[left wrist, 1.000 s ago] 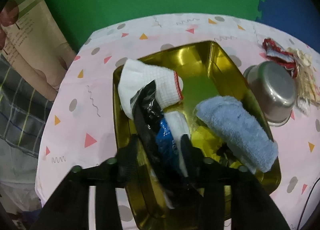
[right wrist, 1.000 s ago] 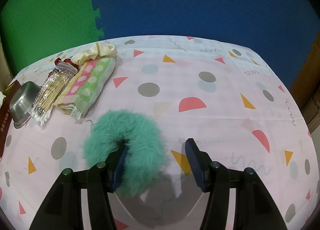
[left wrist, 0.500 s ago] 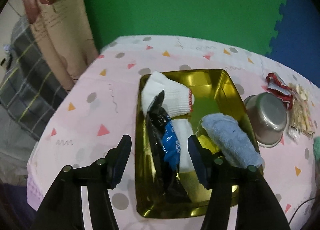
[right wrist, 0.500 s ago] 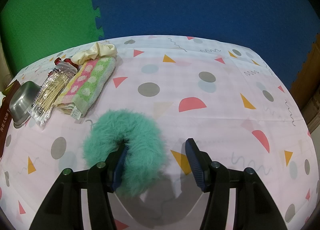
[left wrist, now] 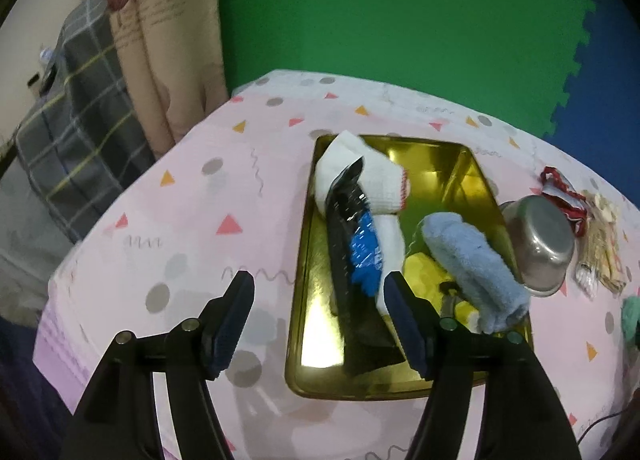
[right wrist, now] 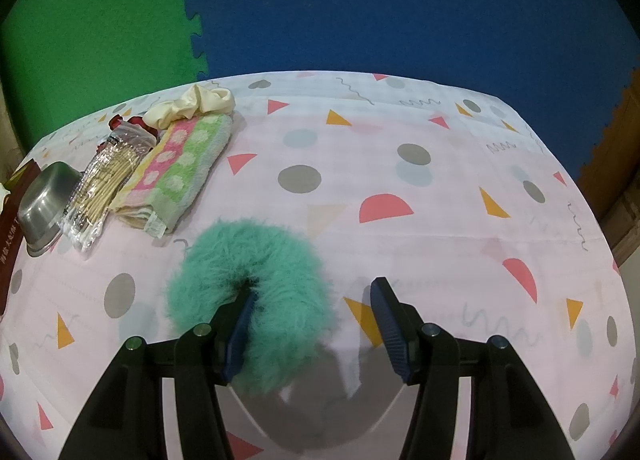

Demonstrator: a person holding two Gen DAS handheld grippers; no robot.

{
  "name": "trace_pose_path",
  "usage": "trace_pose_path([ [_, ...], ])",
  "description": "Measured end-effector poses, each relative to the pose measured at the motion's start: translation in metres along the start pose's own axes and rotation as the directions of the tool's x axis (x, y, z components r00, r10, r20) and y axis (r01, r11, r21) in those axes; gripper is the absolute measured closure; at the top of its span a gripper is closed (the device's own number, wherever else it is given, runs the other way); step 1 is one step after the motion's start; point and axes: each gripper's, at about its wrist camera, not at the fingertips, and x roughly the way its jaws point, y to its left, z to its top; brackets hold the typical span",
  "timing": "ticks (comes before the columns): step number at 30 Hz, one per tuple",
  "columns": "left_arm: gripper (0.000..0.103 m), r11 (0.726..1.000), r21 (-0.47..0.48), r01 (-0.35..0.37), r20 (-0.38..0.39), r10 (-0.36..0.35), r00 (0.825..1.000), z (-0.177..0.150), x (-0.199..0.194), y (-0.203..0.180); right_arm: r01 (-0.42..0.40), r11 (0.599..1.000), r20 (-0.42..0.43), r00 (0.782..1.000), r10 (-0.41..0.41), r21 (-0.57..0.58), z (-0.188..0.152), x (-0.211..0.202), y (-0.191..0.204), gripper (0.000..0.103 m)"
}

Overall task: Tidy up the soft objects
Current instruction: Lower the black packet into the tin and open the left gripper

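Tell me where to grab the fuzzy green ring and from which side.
Grip the near-right arc of the fuzzy green ring. The right gripper already has one finger in the ring's centre hole and the other outside, so come from above and close across that band; the fluff should compress easily.

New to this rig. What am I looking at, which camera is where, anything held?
There is no robot arm: a person holds a two-finger gripper in each hand, with a fisheye camera looking along the fingers. The left view shows the left gripper above a gold tray holding a white sock, a black-and-blue packet and a blue towel. Its jaws have just been opening, and it holds nothing. The right view shows the right gripper open, one finger inside a green fluffy ring on the tablecloth, not gripping.
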Motion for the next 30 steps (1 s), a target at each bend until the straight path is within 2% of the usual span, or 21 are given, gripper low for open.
trace_pose_path([
  [2, 0.039, 1.000, 0.000, -0.007, 0.002, 0.007, 1.000, -0.003, 0.001, 0.002, 0.003, 1.000, -0.001, 1.000, -0.003, -0.001, -0.001, -0.001, 0.004, 0.048],
  [12, 0.037, 1.000, -0.004, -0.012, 0.007, 0.012, 1.000, -0.010, 0.006, 0.006, -0.002, 1.000, -0.012, 1.000, 0.001, -0.022, -0.001, -0.006, 0.023, 0.081],
  [22, 0.030, 1.000, -0.019, -0.014, 0.011, 0.014, 1.000, -0.013, 0.008, 0.015, -0.024, 0.999, -0.008, 1.000, 0.024, -0.037, 0.005, -0.018, 0.047, 0.085],
  [30, 0.020, 0.998, -0.061, -0.021, 0.014, 0.022, 1.000, -0.011, 0.008, 0.025, -0.100, 0.991, 0.031, 0.994, 0.103, -0.084, 0.022, -0.043, 0.086, 0.085],
])
